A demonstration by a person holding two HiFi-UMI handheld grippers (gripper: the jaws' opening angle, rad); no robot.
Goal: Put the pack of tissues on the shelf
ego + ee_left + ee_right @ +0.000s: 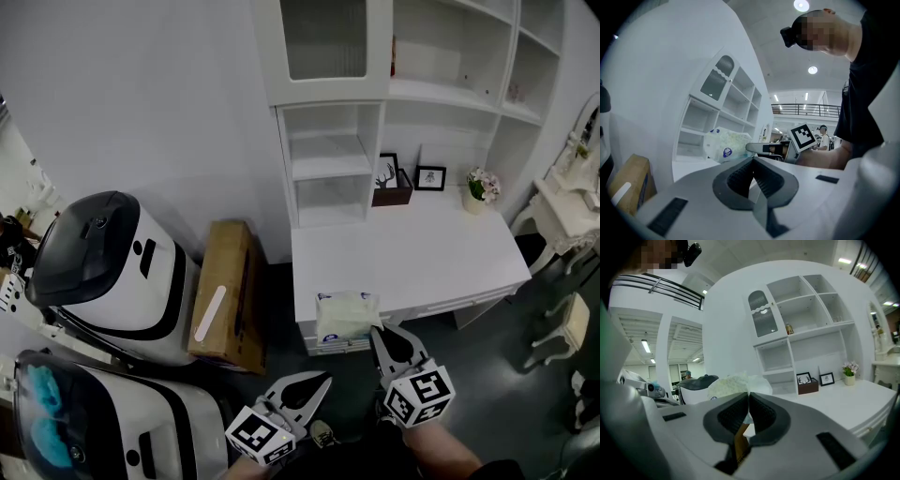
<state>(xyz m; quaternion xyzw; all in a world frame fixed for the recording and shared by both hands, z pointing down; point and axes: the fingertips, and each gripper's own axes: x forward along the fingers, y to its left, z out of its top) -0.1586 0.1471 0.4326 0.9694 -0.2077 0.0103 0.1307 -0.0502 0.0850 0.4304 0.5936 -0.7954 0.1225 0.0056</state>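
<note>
While the right gripper [748,394] is pinching one edge of the pack of tissues [345,317] between its pressed-together jaws, the pack is hanging just beyond its tips, at the near left corner of the white desk [422,253]; whether the pack is touching the desk edge cannot be told. To the left of that gripper and a little nearer the person, the left gripper [752,159] is hovering with its jaws pressed together on nothing, its tips pointing toward the pack but staying apart from it. Beyond both grippers, at the far side of the desk, the white shelf [328,159] is standing against the wall with its open compartments facing the person. Farther ahead and to the right of the right gripper, two small picture frames [430,177] and a flower pot [482,187] are sitting at the back of the desk. Left of the left gripper, a cardboard box [228,291] is leaning beside a large white machine [112,272].
</note>
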